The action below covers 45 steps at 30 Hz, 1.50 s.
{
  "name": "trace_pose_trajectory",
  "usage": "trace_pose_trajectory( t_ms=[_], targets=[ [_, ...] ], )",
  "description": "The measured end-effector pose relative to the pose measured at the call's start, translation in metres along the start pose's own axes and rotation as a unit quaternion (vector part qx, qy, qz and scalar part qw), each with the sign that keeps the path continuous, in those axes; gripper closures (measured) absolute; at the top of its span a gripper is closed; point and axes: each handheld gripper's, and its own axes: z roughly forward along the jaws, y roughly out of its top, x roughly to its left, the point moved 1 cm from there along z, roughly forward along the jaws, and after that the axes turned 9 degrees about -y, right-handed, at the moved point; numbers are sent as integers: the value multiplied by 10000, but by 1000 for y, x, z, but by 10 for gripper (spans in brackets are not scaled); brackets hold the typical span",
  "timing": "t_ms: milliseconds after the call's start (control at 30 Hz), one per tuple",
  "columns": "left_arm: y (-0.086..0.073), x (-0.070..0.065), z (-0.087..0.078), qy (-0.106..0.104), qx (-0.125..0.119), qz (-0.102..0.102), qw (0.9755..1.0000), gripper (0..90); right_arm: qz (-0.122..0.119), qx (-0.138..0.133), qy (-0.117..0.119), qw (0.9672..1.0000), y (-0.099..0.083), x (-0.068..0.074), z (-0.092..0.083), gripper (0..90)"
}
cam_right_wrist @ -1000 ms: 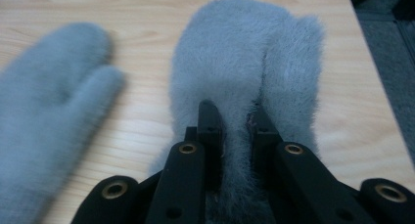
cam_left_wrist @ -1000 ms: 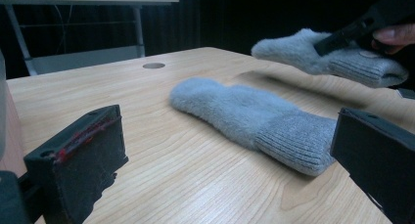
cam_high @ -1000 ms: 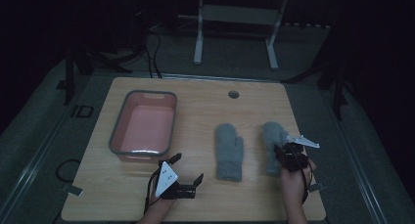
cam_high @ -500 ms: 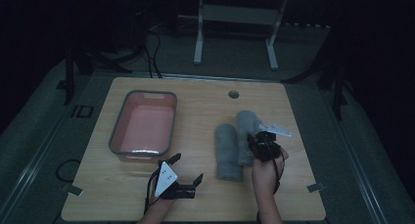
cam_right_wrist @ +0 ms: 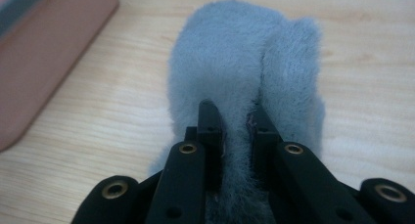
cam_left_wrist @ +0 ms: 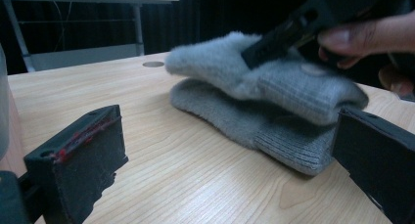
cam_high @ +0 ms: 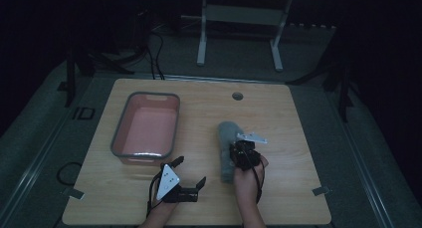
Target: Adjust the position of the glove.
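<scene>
Two grey fleecy mittens lie stacked right of the table's middle. My right gripper (cam_high: 243,149) is shut on the upper mitten (cam_high: 228,132) and holds it over the lower mitten (cam_high: 226,172). In the right gripper view the black jaws pinch a fold of that upper mitten (cam_right_wrist: 235,53) at the right gripper (cam_right_wrist: 234,121). My left gripper (cam_high: 190,171) rests near the front edge, open, with nothing between its jaws. In the left gripper view the upper mitten (cam_left_wrist: 254,72) lies across the lower mitten (cam_left_wrist: 235,121), just beyond the left gripper (cam_left_wrist: 225,158).
A pink tub (cam_high: 147,128) with a grey rim stands on the left half of the wooden table (cam_high: 298,138), and its corner shows as the pink tub (cam_right_wrist: 44,48) in the right gripper view. A round cable hole (cam_high: 237,96) sits near the far edge.
My right gripper has carried its mitten leftwards, from beside the other mitten to on top of it. The left gripper has stayed put.
</scene>
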Motion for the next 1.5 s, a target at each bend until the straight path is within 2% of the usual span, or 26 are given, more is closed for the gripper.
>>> trace_pose_trajectory(
  t_ms=[133,167,267,300,367,567,667,700,733,800,900,933,1000,1033,1067,1133,1200,1267,1333,1367,1400,1433,1467,1500],
  targets=[
    [0,0,0,-1,1,-5,10000,1,77,110,-74,9999,-6,-4,6,805],
    [0,0,0,0,1,-8,10000,1,139,150,-52,9998,-9,-4,8,805],
    [0,0,0,7,5,-12,10000,1,111,204,41,9997,-13,-1,13,777],
    [0,0,0,7,8,-11,10000,1,113,252,60,9996,-15,1,17,717],
    [0,0,0,10,8,-11,10000,1,96,290,69,9995,-17,2,20,672],
    [0,0,0,17,15,-21,10000,1,170,354,171,9991,-18,-2,22,658],
    [0,0,0,12,24,-11,10000,1,111,231,311,9992,-14,-3,15,528],
    [0,0,0,12,24,-11,10000,1,111,231,311,9992,-14,-3,15,528],
    [0,0,1,2,13,8,10000,1,29,44,386,9992,-8,-5,8,454],
    [0,-1,2,38,-51,223,9997,1,-97,-31,392,9992,-1,-9,3,368],
    [0,-3,2,40,-40,341,9994,1,-149,-47,514,9986,7,-21,-1,309],
    [0,-3,2,25,-41,320,9995,1,-149,-47,514,9986,7,-21,-1,309],
    [0,-2,2,1,-67,187,9998,1,-195,-38,660,9976,7,-32,-1,199],
    [0,0,2,7,-53,78,10000,1,-247,-28,733,9970,7,-36,0,175],
    [0,0,2,7,-53,78,10000,1,-225,-59,800,9965,6,-39,0,171],
    [0,1,2,5,-43,-4,10000,1,-401,-17,996,9942,7,-46,2,128],
    [1,3,4,-42,47,-68,10000,1,-592,-157,1160,9914,7,-51,1,137],
    [3,4,7,-109,260,-158,9995,1,-783,-128,1222,9893,8,-57,-1,142],
    [6,5,11,-259,366,-301,9985,1,-913,-315,1483,9842,10,-66,-6,150],
    [6,5,11,-259,366,-301,9985,1,-913,-315,1483,9842,10,-66,-6,150],
    [9,5,13,-297,427,-332,9981,1,-1136,-685,1476,9801,10,-75,-10,154],
    [14,5,16,-319,429,-291,9981,1,-1230,-855,1475,9776,10,-81,-12,162],
    [20,5,20,-372,422,-237,9981,1,-1329,-933,1523,9749,10,-84,-13,158],
    [23,6,22,-407,427,-275,9979,1,-1451,-958,1563,9723,10,-86,-13,139]
  ],
)
